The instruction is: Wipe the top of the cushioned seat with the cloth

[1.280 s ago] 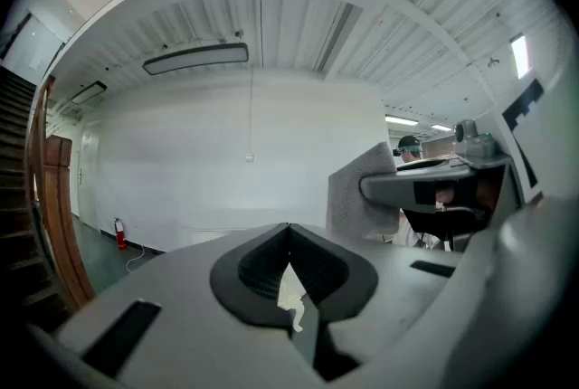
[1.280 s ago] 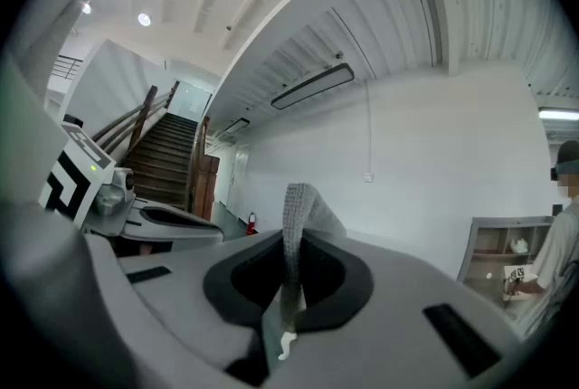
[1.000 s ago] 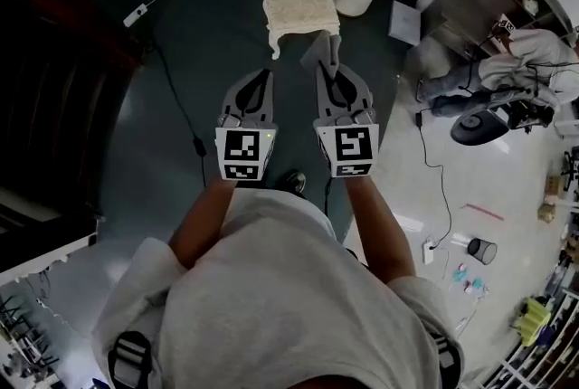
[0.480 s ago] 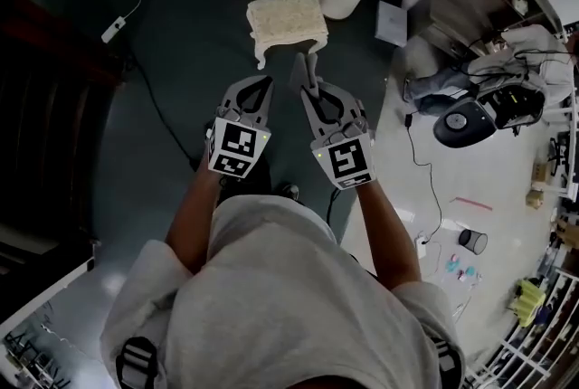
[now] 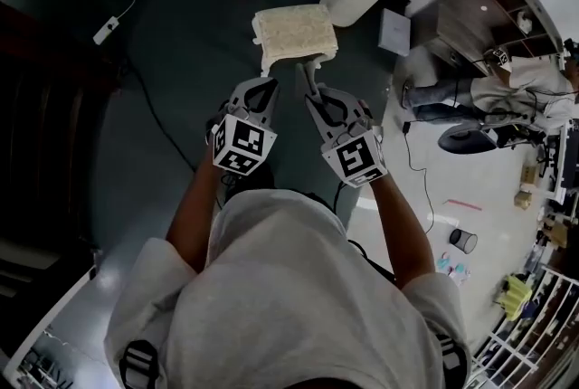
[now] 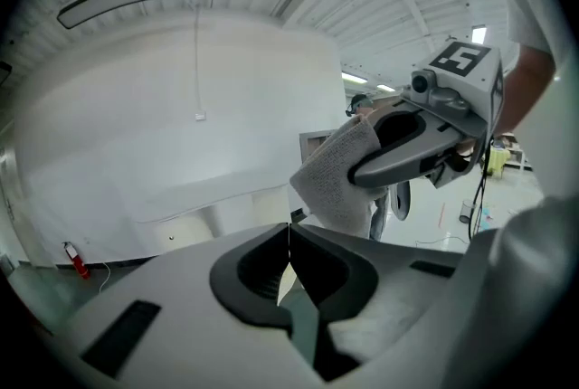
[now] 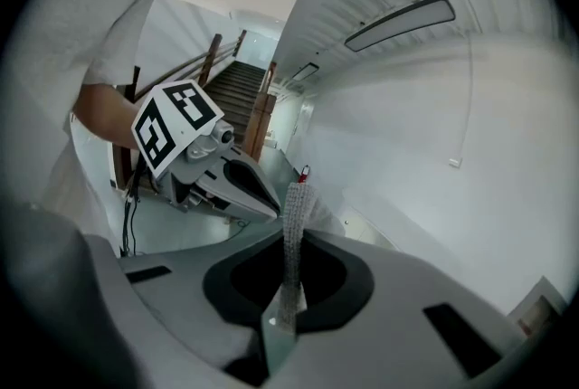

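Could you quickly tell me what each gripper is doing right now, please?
Left gripper: closed, empty.
Right gripper: closed on the cloth.

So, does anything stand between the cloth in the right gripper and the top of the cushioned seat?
Nothing visible does. The cloth, clamped in the jaws of the right gripper, points at the near edge of the cushioned seat. The left gripper, shut and empty, is off to one side.
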